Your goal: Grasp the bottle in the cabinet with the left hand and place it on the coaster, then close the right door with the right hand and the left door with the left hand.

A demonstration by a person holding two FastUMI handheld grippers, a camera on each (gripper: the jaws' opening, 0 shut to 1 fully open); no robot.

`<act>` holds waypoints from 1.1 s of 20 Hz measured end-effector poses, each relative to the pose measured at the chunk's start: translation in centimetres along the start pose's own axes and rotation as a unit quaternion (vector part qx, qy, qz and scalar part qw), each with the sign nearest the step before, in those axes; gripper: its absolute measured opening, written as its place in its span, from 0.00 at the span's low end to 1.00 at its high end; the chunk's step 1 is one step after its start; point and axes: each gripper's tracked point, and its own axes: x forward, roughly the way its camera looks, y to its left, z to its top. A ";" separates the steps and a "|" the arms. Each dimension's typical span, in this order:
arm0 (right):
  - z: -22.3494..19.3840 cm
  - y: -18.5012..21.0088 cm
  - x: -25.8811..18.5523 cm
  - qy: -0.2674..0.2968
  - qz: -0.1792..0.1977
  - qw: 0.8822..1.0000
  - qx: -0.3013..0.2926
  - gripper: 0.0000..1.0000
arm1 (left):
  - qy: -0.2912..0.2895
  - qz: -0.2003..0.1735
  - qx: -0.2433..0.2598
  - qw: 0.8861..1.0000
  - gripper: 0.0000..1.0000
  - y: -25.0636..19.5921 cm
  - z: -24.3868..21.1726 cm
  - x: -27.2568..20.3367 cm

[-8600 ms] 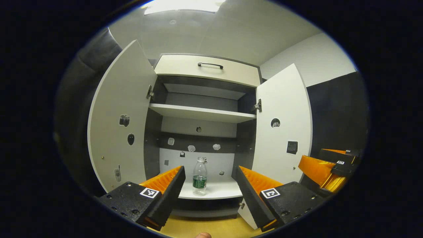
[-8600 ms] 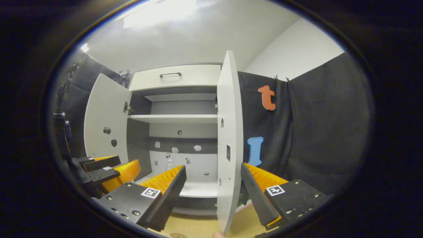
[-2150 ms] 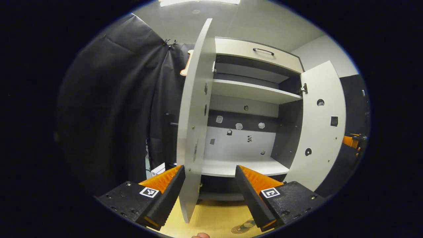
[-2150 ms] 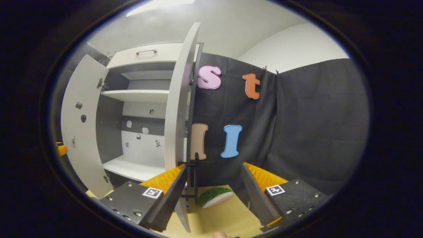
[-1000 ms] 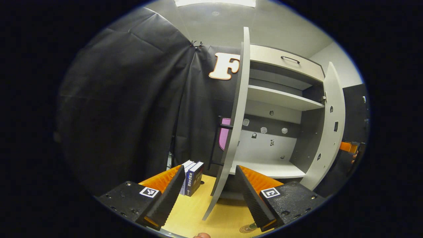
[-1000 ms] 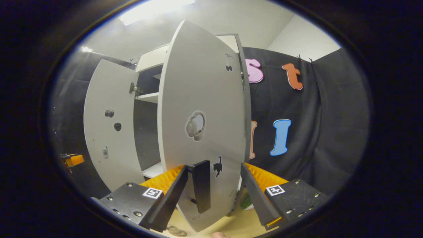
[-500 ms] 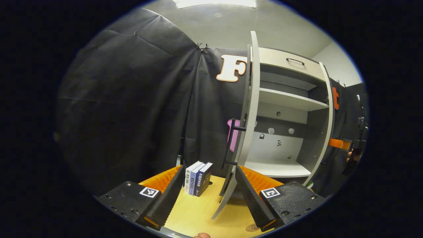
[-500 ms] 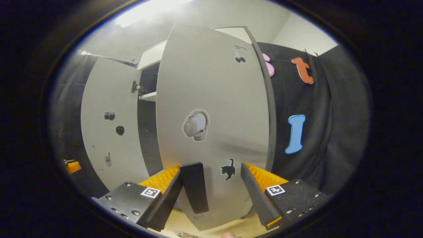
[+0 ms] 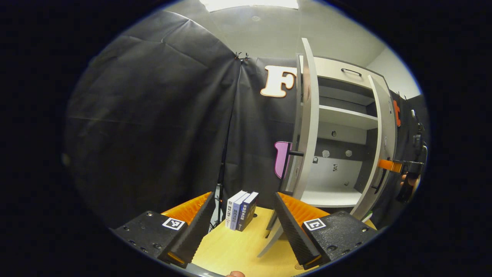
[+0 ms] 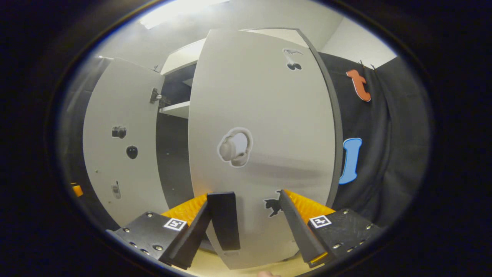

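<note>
Centre frame: right door (image 10: 265, 127) nearly closed, right gripper (image 10: 246, 219) spread apart against it. Right of frame: left door (image 9: 307, 127) ajar (not yet pushed), left gripper (image 9: 244, 221) open, empty.

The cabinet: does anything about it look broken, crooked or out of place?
Nothing looks damaged. The right door is partly swung in, with the right gripper at its outer face; the left door stands open. The books stand upright on the table.
</note>
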 end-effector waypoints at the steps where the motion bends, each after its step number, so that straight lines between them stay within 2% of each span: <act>1: 0.0 0.2 0.5 -0.002 -0.002 1.000 0.000 1.00 | -0.001 -0.001 0.000 1.000 0.96 0.0 0.1 0.2; 2: 0.0 0.4 1.0 -0.004 -0.005 1.000 -0.001 1.00 | -0.002 -0.003 -0.001 1.000 0.92 0.0 0.2 0.4; 4: 0.0 0.8 1.8 -0.008 -0.009 1.000 -0.002 1.00 | 0.000 -0.004 0.000 1.000 0.96 0.1 0.1 0.7; 5: -0.1 1.0 2.2 -0.008 -0.008 1.000 0.001 1.00 | 0.001 -0.004 0.002 1.000 0.92 0.2 0.1 0.8; 10: -0.4 1.5 4.4 -0.003 -0.003 1.000 0.012 1.00 | 0.006 -0.004 0.002 1.000 0.92 0.4 -0.2 1.2; 20: -0.3 1.7 6.1 -0.017 -0.043 0.999 0.004 1.00 | -0.010 -0.020 -0.003 1.000 0.93 0.0 1.1 3.4; 21: -0.3 1.7 6.2 -0.018 -0.045 0.999 0.004 1.00 | -0.013 -0.020 -0.002 1.000 0.96 0.1 1.3 3.6; 22: -0.4 1.7 6.2 -0.019 -0.048 0.999 0.004 1.00 | -0.015 -0.021 -0.002 1.000 0.92 0.1 1.6 3.9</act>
